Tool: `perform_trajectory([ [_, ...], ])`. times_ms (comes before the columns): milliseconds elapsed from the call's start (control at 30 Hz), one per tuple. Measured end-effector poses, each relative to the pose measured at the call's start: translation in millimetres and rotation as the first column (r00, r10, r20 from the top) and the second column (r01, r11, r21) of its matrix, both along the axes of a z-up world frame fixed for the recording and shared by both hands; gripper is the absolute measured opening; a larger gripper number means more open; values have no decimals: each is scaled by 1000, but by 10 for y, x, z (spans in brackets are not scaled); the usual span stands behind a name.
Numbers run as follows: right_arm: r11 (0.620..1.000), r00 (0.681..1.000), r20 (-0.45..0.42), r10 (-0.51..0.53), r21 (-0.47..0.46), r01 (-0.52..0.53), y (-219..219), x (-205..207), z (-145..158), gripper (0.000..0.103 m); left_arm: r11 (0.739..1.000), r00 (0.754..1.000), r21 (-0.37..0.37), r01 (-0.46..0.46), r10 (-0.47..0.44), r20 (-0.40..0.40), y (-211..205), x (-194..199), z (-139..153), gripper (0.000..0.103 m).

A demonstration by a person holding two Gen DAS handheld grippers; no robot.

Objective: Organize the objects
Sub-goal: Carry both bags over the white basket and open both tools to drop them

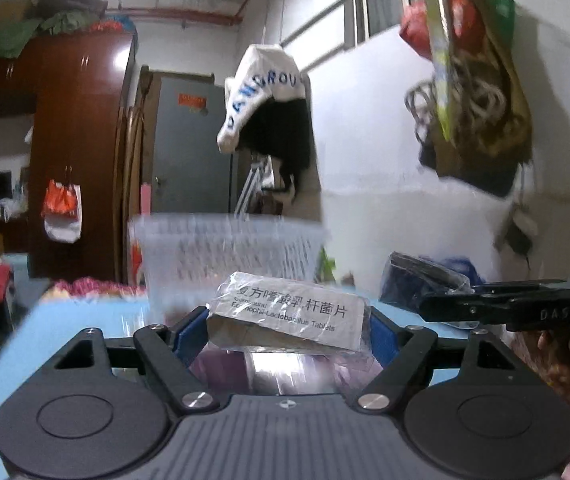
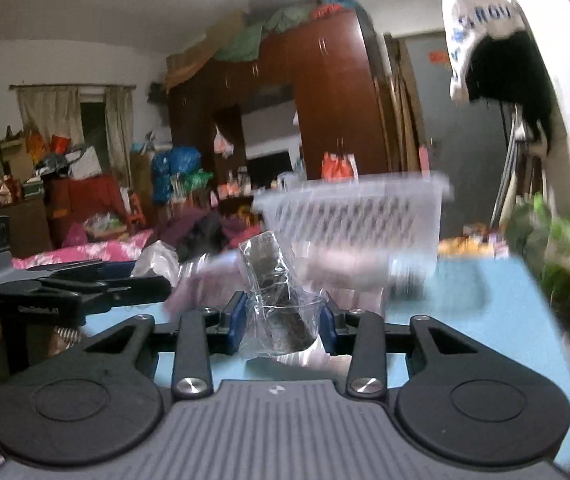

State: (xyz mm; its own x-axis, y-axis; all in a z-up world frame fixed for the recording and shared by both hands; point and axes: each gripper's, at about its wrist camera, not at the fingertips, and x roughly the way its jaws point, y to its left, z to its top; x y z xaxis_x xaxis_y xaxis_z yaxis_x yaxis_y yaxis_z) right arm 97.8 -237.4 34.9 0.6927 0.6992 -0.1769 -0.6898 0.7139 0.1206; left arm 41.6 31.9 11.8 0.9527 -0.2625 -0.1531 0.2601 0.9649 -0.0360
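Your left claw [image 1: 289, 330] clamps the tablet box [image 1: 289, 314], long side crosswise; your right claw [image 2: 281, 322] pinches a dark item in clear wrap [image 2: 273, 300]. The clear basket [image 1: 229, 248] stands just ahead of both on the blue table [image 1: 85, 316], nearer your left. Cluttered bedroom behind the basket.

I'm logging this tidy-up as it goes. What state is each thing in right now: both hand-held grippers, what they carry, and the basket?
Left hand-held gripper: shut on the tablet box.
Tablet box: wrapped in clear plastic, held level.
Right hand-held gripper: shut on the dark wrapped item.
Dark wrapped item: in clear plastic, standing upright.
Basket: upright on the blue table.
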Motion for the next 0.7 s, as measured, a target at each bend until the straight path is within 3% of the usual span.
perform_trajectory([
  [133,996,993,106,-58,-55,64,276,595,612,41,998,998,2,-70,70,3,86,755,603,84],
  [200,992,992,106,-67,-95,77,485,1025,840,41,994,991,20,-112,113,-68,130,1324,814,84],
  [267,982,993,81,-84,-160,96,717,1458,967,41,990,978,15,-141,142,-156,191,1839,879,84],
  [400,961,994,49,-102,-252,111,1047,2007,962,43,986,960,0,-166,162,-230,244,2380,836,85],
  [500,944,992,49,-118,-305,127,1220,2183,866,59,983,951,-33,-180,165,-261,304,2568,730,93],
  [533,939,988,64,-139,-308,152,1241,2139,846,79,981,952,-46,-186,168,-257,356,2538,700,102],
  [567,939,986,79,-147,-301,164,1208,2022,820,97,981,956,-51,-189,172,-236,380,2478,674,103],
  [700,967,987,104,-124,-212,144,918,1495,745,103,985,980,-63,-160,151,-132,427,1928,642,103],
])
